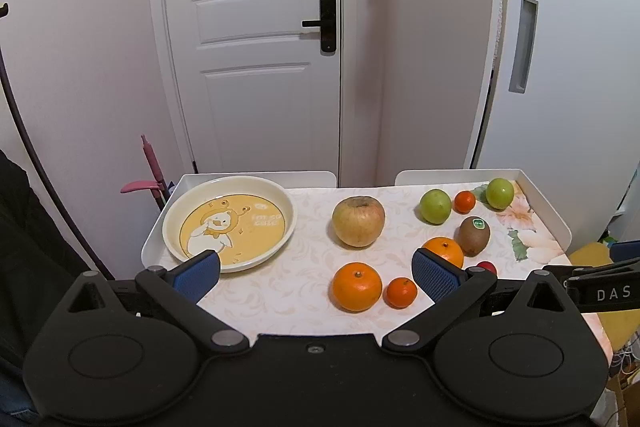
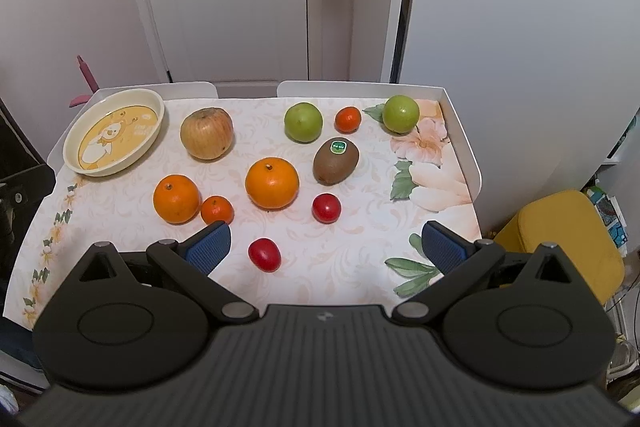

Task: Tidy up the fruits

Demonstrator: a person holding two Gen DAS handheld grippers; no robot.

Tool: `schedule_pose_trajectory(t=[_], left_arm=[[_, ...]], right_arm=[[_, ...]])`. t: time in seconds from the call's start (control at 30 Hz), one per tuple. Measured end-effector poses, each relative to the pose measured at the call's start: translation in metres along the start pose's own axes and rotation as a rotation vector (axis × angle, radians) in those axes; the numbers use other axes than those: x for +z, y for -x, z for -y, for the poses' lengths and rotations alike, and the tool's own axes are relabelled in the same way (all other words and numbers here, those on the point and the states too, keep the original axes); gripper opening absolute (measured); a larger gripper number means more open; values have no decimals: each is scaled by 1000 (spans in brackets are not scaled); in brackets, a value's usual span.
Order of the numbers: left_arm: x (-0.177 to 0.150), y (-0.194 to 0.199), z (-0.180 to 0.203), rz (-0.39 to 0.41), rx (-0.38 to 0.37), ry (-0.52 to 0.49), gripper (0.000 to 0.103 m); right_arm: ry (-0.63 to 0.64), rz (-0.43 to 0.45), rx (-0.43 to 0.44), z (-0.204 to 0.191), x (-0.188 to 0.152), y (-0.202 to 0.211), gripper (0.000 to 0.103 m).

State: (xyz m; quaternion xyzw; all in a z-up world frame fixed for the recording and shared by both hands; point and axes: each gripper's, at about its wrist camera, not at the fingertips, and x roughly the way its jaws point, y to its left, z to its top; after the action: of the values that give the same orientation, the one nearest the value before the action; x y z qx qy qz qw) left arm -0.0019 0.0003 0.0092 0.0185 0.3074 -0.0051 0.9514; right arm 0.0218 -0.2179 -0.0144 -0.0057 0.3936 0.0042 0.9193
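Two grippers hover over the near edge of the floral-print tablecloth (image 2: 320, 267), and neither holds anything. The right gripper (image 2: 326, 251), with black arms and blue ribbed pads, has its jaws spread wide. Just ahead of it, a little toward its left finger, lies a small oval red tomato-like fruit (image 2: 264, 254), its long axis running slantwise across the gap between the fingers. A second round red fruit (image 2: 326, 207) sits a little farther on, nearly centred. The right hand is clearly the nearer one to both; a short push forward and a slight shift left would, I'd judge, bring the oval one between the pads.

The left gripper (image 1: 316, 273) is likewise spread and empty. Near its line sit a large round orange (image 1: 357, 286) and a small mandarin (image 1: 401, 292), touching or almost so; I can't tell which.

Farther back come another large orange (image 2: 272, 183), a brown kiwi with a green sticker (image 2: 336, 161) and a big yellowish apple (image 2: 207, 133). Along the far rim rest two green round fruits (image 2: 303, 121) (image 2: 401, 114) with a second small mandarin (image 2: 347, 119) between them.

At the far left stands the empty cream plate with a yellow cartoon bear (image 1: 290, 215), well apart from the red fruits, so anything the right hand picks up must travel left and away across the spread.
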Motion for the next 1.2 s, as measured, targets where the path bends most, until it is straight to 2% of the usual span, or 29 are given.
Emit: schedule_pose_trajectory(t=[0.4, 0.6, 0.73, 0.9, 1.03, 1.2], left_arm=[[0, -2, 5, -9, 21, -8, 103], [-8, -22, 6, -45, 25, -10, 103], [-17, -39, 12, -56, 32, -49, 103], [-29, -66, 12, -71, -3, -89, 103], [-37, -91, 12, -89, -38, -141, 103], [-45, -120, 11, -111, -107, -213, 97]], right_arm=[[26, -14, 39, 4, 0, -7, 103], [87, -11, 87, 8, -5, -26, 103], [91, -23, 152, 13, -12, -44, 103], [112, -43, 154, 10, -26, -66, 103], [73, -62, 159, 6, -39, -84, 103], [37, -75, 139, -7, -50, -101, 103]])
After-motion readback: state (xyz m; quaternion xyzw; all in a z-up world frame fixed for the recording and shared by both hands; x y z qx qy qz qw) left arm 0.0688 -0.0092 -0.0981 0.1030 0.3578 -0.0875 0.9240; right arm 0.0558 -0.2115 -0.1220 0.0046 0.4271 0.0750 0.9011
